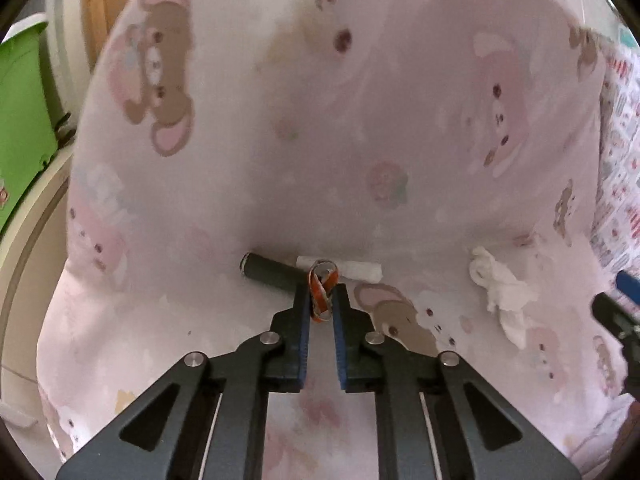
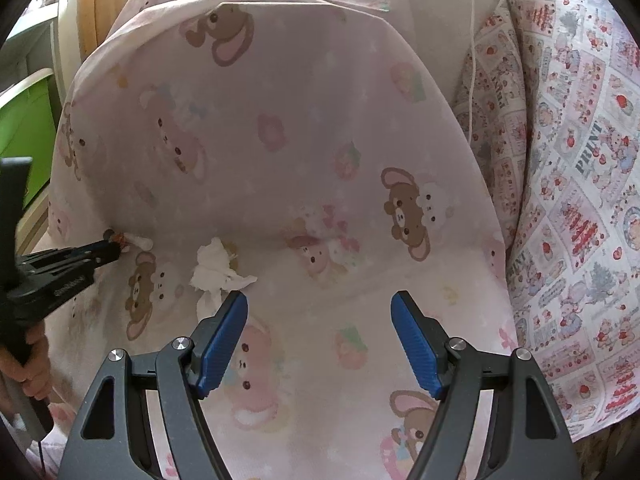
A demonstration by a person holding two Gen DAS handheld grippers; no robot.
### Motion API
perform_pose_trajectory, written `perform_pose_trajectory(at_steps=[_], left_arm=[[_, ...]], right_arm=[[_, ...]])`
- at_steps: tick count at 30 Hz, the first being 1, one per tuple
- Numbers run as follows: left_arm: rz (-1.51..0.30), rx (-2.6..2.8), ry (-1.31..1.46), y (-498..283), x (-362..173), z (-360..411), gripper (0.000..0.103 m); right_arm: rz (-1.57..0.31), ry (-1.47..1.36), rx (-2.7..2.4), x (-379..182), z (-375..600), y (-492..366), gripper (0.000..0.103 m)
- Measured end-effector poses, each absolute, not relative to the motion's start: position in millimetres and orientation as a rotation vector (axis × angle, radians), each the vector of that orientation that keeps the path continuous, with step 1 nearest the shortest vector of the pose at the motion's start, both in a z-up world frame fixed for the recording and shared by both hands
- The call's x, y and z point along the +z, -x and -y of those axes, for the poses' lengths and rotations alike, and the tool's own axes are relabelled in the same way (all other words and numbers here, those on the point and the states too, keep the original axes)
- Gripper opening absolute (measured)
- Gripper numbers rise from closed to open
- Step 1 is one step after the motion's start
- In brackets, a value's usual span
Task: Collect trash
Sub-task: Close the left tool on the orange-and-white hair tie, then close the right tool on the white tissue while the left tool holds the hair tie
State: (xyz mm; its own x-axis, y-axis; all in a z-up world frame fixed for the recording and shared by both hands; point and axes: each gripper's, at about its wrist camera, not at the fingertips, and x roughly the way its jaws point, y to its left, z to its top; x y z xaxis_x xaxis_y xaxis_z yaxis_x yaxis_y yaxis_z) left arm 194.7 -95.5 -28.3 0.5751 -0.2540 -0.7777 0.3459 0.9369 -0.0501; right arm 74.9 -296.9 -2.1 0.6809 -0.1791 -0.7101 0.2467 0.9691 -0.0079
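surface: pink bear-print sheet (image 1: 320, 140) over a cushion, creased
left gripper (image 1: 322, 300): jaws pinched on orange wrapper scrap (image 1: 322, 294), at the crease
nearby: black cylinder (image 1: 268, 270), white roll (image 1: 360, 270), crumpled tissue (image 2: 216, 268)
right gripper (image 2: 320, 308): jaws wide, empty, tissue by its left finger
room: green bin (image 1: 24, 120) left, strawberry-print fabric (image 2: 568, 184) right

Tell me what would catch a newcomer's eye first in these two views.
First, the left gripper, shut on a small curled orange-and-silver wrapper strip low in the middle of the pink bear-print bedsheet. Just behind it lie a dark cylinder and a white paper roll. A crumpled white tissue lies to the right, just ahead of the open right gripper.
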Motion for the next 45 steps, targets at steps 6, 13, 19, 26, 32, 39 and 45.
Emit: perform_pose_trajectory(at_steps=[6,13,19,26,32,39,45], left_arm=[[-0.956,-0.349,-0.034,-177.6,-11.8,74.0,0.01],[-0.901,-0.254,-0.099,-148.4,2.9,65.7,0.01],[-0.766,-0.167,-0.088,-129.5,20.1,51.3,0.01],[-0.756,-0.154,-0.089,-135.2,24.1,55.2,0.011],[-0.769,-0.152,-0.096,-134.5,22.5,52.4,0.011],[-0.771,-0.154,-0.091,-134.5,21.8,50.5,0.011],[-0.747,-0.148,-0.111,-130.1,24.9,52.3,0.011]], right_arm=[[-0.787,-0.09,-0.183,-3.1,289.5,-77.2,0.076],[-0.817,-0.085,-0.086,-10.0,267.9,-95.7,0.076],[-0.848,-0.038,-0.058,-17.3,251.3,-124.8,0.079],[-0.9,-0.16,-0.135,-37.9,263.4,-152.2,0.079],[-0.921,-0.074,-0.128,-49.0,248.3,-161.3,0.073],[-0.884,-0.075,-0.132,-48.1,246.7,-161.7,0.017],[-0.837,-0.151,-0.142,-36.4,262.7,-145.6,0.013]])
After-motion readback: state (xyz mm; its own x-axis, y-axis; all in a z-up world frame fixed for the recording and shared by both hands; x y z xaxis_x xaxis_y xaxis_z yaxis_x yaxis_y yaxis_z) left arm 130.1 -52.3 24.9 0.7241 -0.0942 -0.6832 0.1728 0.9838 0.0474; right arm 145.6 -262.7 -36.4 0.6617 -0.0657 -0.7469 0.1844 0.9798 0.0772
